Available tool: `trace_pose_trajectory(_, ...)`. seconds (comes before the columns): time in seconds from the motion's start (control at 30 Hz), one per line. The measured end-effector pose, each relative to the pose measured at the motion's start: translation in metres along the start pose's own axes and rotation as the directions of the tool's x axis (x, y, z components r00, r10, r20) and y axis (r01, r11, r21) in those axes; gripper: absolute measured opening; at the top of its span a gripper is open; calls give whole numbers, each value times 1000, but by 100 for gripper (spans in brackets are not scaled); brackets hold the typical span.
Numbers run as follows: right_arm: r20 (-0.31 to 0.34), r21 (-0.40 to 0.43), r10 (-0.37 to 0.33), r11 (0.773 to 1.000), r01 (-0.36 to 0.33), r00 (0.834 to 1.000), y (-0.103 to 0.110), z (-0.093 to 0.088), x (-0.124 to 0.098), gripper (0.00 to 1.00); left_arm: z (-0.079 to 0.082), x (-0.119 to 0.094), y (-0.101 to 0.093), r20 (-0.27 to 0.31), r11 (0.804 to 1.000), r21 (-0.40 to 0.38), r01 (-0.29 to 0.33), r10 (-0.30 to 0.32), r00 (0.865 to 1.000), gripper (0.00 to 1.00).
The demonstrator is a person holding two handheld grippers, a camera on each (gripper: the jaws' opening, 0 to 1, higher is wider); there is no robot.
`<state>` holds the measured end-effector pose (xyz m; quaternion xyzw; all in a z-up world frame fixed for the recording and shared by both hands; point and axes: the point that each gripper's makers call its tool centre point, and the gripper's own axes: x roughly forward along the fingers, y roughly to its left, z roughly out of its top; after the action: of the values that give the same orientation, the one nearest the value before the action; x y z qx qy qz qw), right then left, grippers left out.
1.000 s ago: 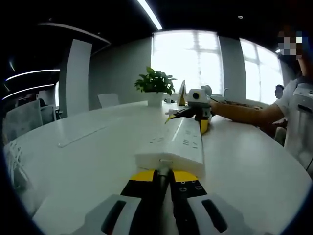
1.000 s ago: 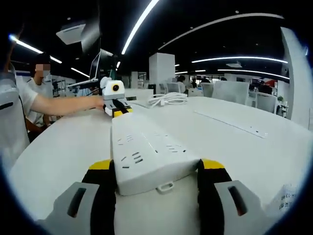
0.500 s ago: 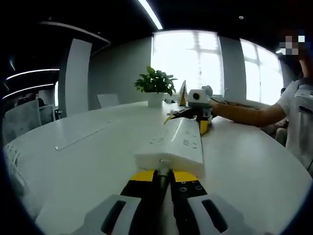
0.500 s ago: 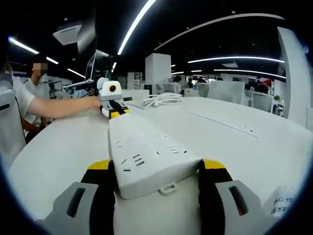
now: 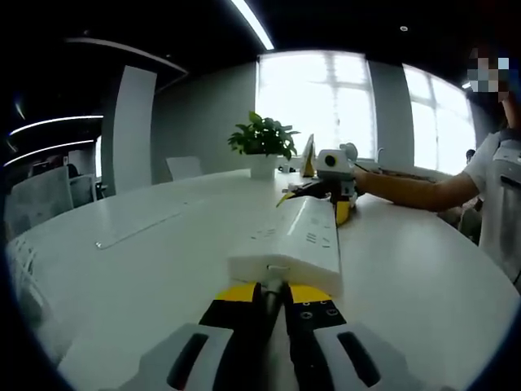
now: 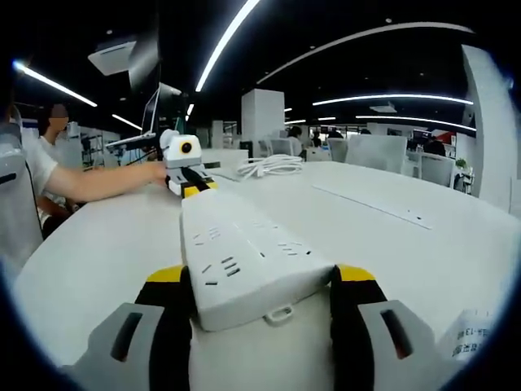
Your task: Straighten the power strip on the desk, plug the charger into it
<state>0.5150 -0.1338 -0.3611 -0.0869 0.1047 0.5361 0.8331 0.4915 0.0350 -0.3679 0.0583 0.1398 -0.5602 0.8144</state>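
We are seeing strong backlight in the left gripper view: the far windows [image 5: 350, 106] are blowing out to plain white, and the plant [image 5: 262, 136] in front of them is reading as a dark shape. A ceiling light strip [image 5: 250, 22] is glowing overhead. The worktop [image 5: 146, 244] is catching a soft, even sheen, with a faint shadow lying under the power strip [image 5: 295, 242].

In the right gripper view we are looking into a dimmer room, lit by long ceiling strips [image 6: 232, 37] against a black ceiling. The fisheye is bending straight lines near the edges, and far things are going soft and grainy.
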Motion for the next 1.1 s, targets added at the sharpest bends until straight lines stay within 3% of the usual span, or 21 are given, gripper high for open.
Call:
trace_pose_trajectory(0.4, 0, -9, 29, 1000, -29, 1000, 1, 0, 1, 67, -2, -7, -5, -4, 1000, 10, 10, -10, 1000, 14)
trace_pose_trajectory(1.1, -15, -11, 40, 999, -40, 999, 26, 0, 0, 67, -7, -19, -19, -6, 1000, 11, -27, 27, 1000, 14)
